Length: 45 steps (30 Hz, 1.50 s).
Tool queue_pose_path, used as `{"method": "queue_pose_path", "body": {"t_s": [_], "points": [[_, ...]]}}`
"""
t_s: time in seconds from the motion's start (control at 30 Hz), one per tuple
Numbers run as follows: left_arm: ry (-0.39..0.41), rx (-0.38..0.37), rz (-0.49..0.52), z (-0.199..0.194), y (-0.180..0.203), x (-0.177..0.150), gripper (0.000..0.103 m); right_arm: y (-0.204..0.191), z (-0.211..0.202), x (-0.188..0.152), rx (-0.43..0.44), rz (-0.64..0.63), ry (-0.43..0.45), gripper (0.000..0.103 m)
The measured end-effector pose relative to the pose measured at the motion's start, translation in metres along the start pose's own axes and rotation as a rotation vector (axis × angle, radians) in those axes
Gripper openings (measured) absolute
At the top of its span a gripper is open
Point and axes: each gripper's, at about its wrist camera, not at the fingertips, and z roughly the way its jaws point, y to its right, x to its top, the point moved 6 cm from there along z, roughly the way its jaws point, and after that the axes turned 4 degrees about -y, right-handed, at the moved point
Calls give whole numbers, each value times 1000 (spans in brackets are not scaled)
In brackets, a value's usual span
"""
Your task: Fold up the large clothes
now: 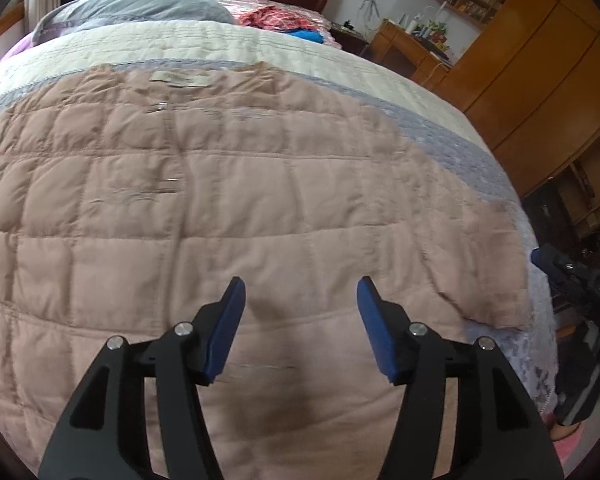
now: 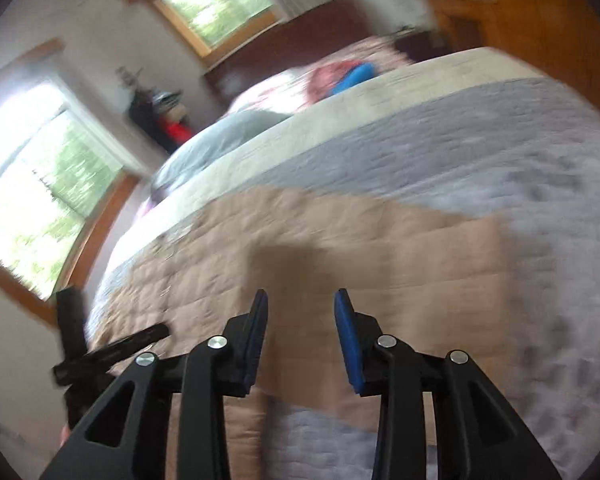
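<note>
A large beige quilted jacket lies spread flat on the bed, collar and label at the far side, one sleeve reaching right. My left gripper is open and empty, hovering over the jacket's near part. My right gripper is open and empty above the sleeve end; that view is blurred by motion. The right gripper shows at the right edge of the left wrist view, and the left gripper at the lower left of the right wrist view.
The bed has a grey and cream bedspread with a grey pillow and red and blue clothes at the head. A wooden wardrobe and desk stand right of the bed. Windows are on the left wall.
</note>
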Motion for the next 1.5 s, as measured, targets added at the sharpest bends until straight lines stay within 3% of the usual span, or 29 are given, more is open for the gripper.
{"method": "queue_pose_path", "body": {"t_s": [0.17,0.23,0.4,0.43,0.47,0.57,0.67,0.87,1.1,1.33,1.5], "points": [[-17,-97,75,7,63,4,58,54,-29,7,-293,89,87,36],[-36,-135,95,15,88,3,58,62,-37,8,-329,98,108,36],[-118,-136,156,55,140,-3,53,68,-39,8,-290,120,97,35],[-130,-134,160,61,142,-3,42,68,-39,8,-293,119,96,35],[-146,-130,166,69,147,-4,23,68,-38,8,-294,119,94,35],[-147,-125,162,75,150,-6,4,69,-34,8,-307,114,88,36],[-111,-149,156,63,147,-3,1,73,-28,6,-307,120,81,36],[27,-141,116,0,104,7,1,71,-20,3,-200,149,56,36],[167,-9,33,-61,11,24,1,35,11,-8,-59,94,-25,36],[220,121,-65,-94,-81,29,1,-7,46,-24,68,25,-124,36],[244,142,-157,-117,-134,28,1,-37,61,-34,144,-25,-178,36]]}}
